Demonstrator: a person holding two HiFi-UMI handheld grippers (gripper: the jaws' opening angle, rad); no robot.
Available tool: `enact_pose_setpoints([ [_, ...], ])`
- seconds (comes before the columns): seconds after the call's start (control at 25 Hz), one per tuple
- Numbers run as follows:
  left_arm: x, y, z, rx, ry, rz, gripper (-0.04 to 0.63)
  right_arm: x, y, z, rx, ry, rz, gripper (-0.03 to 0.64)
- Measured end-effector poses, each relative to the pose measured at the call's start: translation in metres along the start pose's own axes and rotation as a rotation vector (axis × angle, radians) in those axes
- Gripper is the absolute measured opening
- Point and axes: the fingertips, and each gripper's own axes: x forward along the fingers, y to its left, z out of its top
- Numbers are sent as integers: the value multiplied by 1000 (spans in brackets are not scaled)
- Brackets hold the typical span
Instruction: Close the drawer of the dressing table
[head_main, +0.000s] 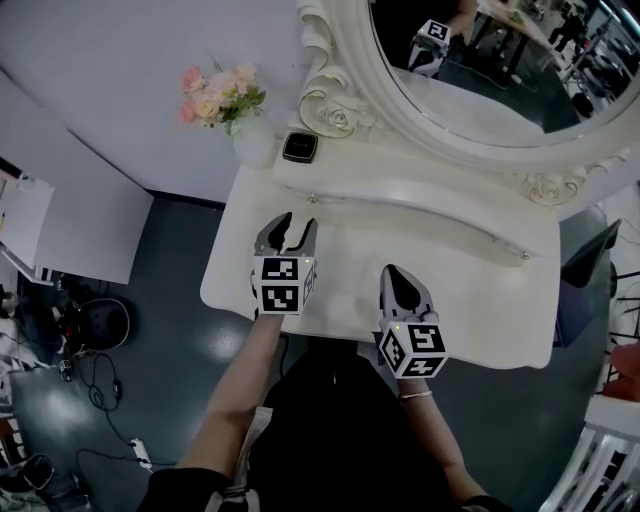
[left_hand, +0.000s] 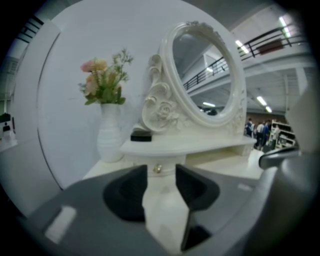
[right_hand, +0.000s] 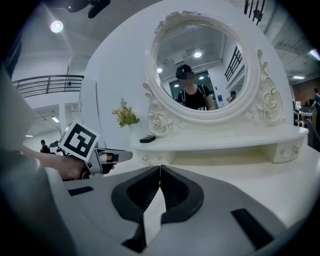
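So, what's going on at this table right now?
A person holds a pair of tongs in each hand over a white dressing table. The left tongs are open and empty, aimed at the small drawer knob under the mirror shelf. The right tongs are shut on nothing, hanging beside them. The drawer front looks flush, so it seems to be pushed in.

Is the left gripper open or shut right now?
Open. The left gripper has its jaws apart in its own view, with only bare tabletop between them.
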Motion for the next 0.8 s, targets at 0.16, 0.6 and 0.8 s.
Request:
enact_pose_setpoints([
  [0.16, -18, -1, 1, 5, -17, 4, 158, -6, 5, 0, -7, -8, 13, 5],
  [0.6, -62, -10, 1, -3, -51, 5, 101, -12, 10, 3, -33, -21, 30, 5],
  [0.8, -80, -6, 1, -2, -74, 27, 57, -11, 13, 9, -46, -32, 43, 5],
])
